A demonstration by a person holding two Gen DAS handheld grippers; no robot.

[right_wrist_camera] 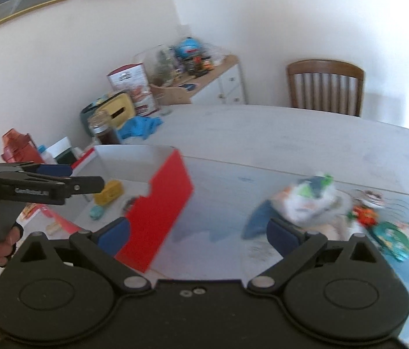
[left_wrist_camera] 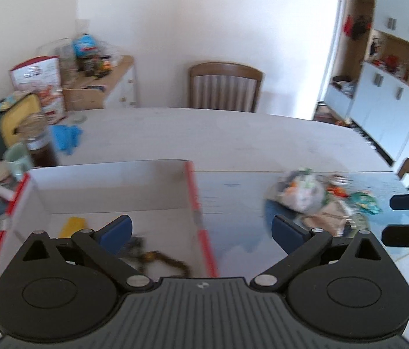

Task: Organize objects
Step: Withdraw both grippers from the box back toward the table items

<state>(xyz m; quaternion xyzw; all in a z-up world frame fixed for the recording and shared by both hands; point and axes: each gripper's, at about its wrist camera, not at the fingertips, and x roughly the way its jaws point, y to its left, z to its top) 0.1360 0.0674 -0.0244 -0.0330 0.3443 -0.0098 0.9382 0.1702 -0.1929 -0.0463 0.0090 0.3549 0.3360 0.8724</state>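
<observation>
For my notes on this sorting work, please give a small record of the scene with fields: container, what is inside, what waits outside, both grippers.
container: red and white box, open top, on the table
inside: yellow item, brown chain-like item, small teal item
outside: blurred pile of toys and wrappers, right of the box
left gripper: open, holds nothing
right gripper: open, holds nothing

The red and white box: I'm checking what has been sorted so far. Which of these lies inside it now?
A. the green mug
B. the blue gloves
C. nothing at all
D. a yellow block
D: the right wrist view shows a yellow block on the floor of the red and white box, while the blue gloves lie on the table behind the box.
</observation>
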